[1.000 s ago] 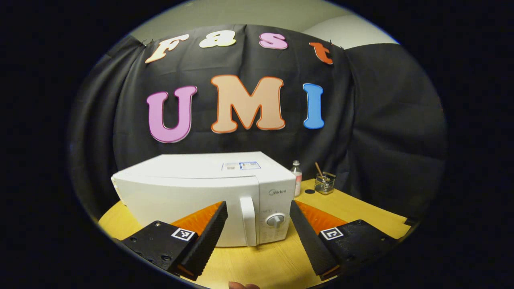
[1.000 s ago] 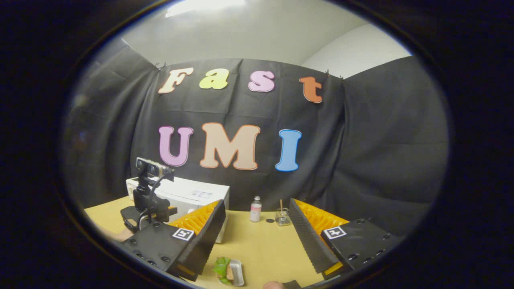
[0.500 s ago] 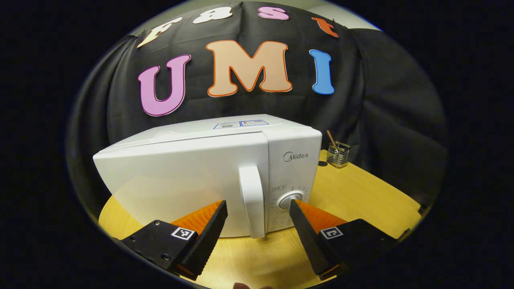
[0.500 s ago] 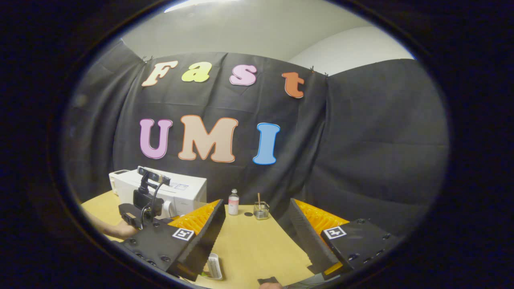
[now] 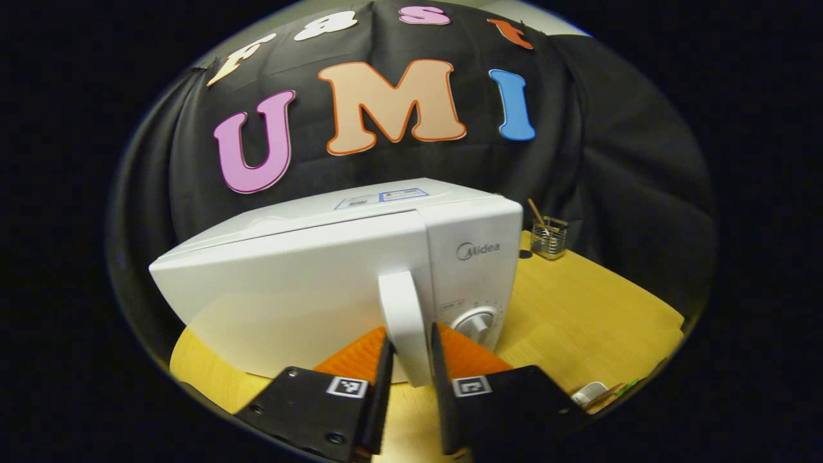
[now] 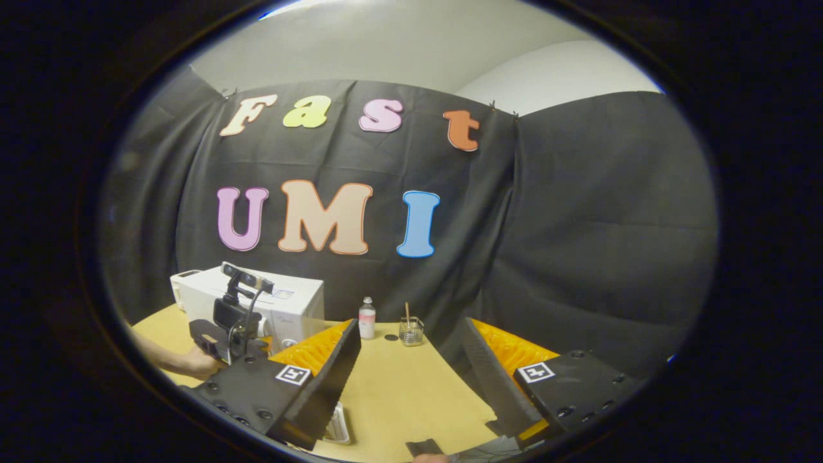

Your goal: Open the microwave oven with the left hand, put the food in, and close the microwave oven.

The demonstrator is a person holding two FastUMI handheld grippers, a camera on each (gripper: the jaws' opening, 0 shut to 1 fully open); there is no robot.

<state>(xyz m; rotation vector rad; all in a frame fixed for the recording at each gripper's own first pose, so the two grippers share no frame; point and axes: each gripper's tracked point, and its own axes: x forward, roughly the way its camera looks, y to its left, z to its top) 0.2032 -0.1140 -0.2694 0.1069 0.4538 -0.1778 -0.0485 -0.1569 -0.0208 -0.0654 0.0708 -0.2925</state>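
Note:
The white microwave stands on the yellow table, its door shut. Its upright white handle sits between the fingers of my left gripper, which is shut on it from both sides. The dial is just right of the handle. In the right gripper view the microwave is far left, with the left gripper and a hand in front of it. My right gripper hangs open over the table, holding nothing. The white food tray lies half hidden behind its left finger, and the tray with green food sits at the table's edge.
A small bottle, a dark round cap and a glass holder with a stick stand at the back of the table. That holder is right of the microwave. A flat black piece lies near the front edge.
My left gripper has moved in to the microwave and its fingers have closed from wide open onto the door handle. The right gripper has drifted slightly and stays open.

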